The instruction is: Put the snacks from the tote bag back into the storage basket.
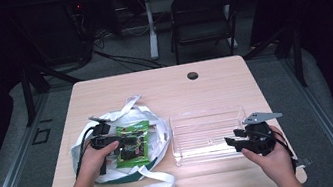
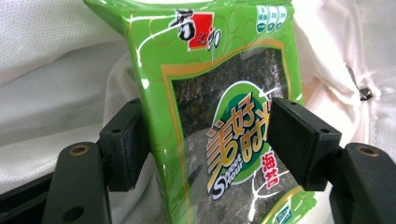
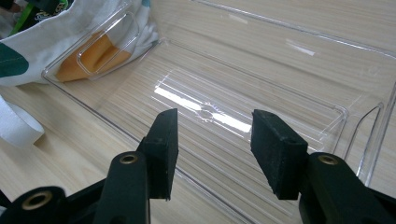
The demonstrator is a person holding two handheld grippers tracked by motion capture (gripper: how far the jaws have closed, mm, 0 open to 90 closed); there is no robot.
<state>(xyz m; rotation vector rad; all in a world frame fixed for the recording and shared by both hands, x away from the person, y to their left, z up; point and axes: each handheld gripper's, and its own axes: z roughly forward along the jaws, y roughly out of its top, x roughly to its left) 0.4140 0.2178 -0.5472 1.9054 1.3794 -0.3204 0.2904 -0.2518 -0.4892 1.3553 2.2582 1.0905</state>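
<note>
A green seaweed snack packet (image 1: 134,143) lies on a white tote bag (image 1: 85,136) at the table's left. My left gripper (image 1: 126,145) is right over it. In the left gripper view the packet (image 2: 210,70) stands between the two pads, and the left gripper (image 2: 210,121) is open; the left pad sits at the packet's edge and I cannot tell if it touches. My right gripper (image 1: 231,142) hangs open at the near right corner of a clear plastic tray (image 1: 205,113), with nothing between its pads. In the right gripper view the right gripper (image 3: 215,126) looks over the tray's bare floor (image 3: 261,70).
The bag's long white straps (image 1: 157,178) loop toward the table's front edge. The bag (image 3: 28,51) touches the tray's left end, and something orange (image 3: 88,56) shows through the tray's wall. A cable hole (image 1: 192,75) is at the back; a black chair (image 1: 202,12) stands behind the wooden table (image 1: 153,85).
</note>
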